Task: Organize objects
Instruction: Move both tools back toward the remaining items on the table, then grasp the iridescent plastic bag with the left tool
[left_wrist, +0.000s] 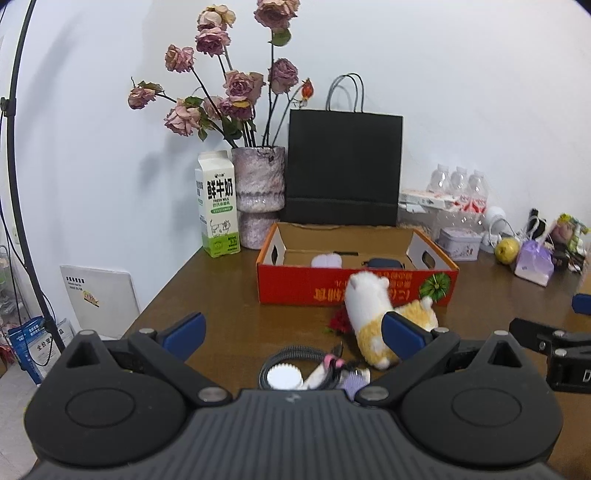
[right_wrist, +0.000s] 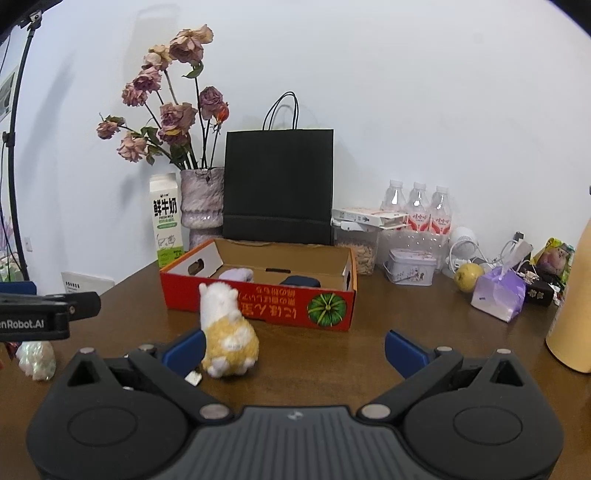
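Observation:
A white and yellow plush toy stands on the brown table just in front of a red cardboard box. The box holds a lilac item and a dark blue item. My left gripper is open, its right fingertip beside the plush. Below it lie a coiled cable, a white round lid and a small purple brush. My right gripper is open, with the plush next to its left fingertip.
A milk carton, a vase of dried roses and a black paper bag stand behind the box. Water bottles, a tin, a yellow fruit and a purple bag crowd the right. A tan cylinder stands at the far right.

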